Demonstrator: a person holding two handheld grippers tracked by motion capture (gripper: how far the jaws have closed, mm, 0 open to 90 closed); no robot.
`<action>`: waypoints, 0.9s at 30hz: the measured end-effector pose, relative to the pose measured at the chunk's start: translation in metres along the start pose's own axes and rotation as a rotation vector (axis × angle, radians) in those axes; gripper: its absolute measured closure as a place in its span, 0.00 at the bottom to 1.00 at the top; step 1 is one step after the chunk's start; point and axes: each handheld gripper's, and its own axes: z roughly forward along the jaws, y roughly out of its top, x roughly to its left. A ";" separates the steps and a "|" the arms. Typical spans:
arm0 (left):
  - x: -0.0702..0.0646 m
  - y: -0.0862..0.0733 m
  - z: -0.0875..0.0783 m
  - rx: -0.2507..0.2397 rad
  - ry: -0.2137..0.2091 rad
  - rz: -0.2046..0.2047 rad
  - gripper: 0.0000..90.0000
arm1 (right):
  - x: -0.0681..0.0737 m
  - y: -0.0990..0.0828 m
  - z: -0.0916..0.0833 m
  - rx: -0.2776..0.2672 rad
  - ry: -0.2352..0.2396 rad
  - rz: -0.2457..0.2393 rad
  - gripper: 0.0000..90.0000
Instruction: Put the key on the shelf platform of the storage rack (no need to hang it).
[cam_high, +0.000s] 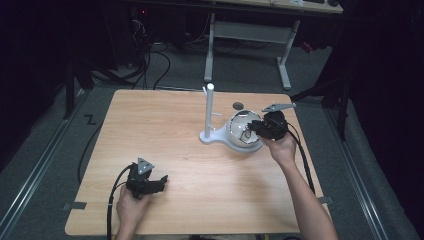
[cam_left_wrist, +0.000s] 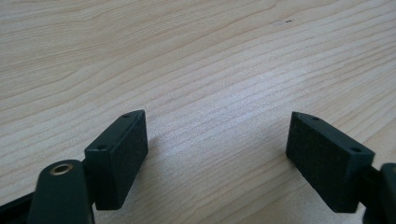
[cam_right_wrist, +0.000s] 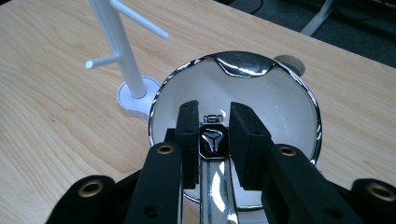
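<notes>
The left gripper (cam_high: 159, 181) rests low over the near-left part of the wooden table (cam_high: 165, 150), held in the person's left hand (cam_high: 131, 205). In the left gripper view its jaws stand wide apart, released, with only bare wood grain between them; nothing is gripped or touched.

Toward the centre stands a white rack (cam_high: 210, 112): an upright post with side pegs on a flat white base. Just beside that base, on its right, sits a white bowl (cam_right_wrist: 299, 100) with a chrome rim.

The right gripper (cam_right_wrist: 212, 140), held in the right hand (cam_high: 283, 148), reaches over the bowl from its near-right side. Its jaws are nearly closed, clenched on a watch (cam_right_wrist: 213, 142) with a dark square face and a shiny metal band. The watch hangs inside the bowl's opening, above its white interior.
</notes>
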 end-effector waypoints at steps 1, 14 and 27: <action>0.000 0.000 0.000 0.000 0.000 0.000 0.23 | -0.001 0.000 0.001 0.004 0.000 0.002 0.83; 0.000 0.000 0.000 0.000 0.000 0.000 0.23 | 0.000 0.004 0.016 0.013 -0.005 0.009 0.83; 0.000 0.000 0.000 0.000 0.000 0.000 0.23 | -0.001 0.010 0.027 0.029 -0.004 0.011 0.83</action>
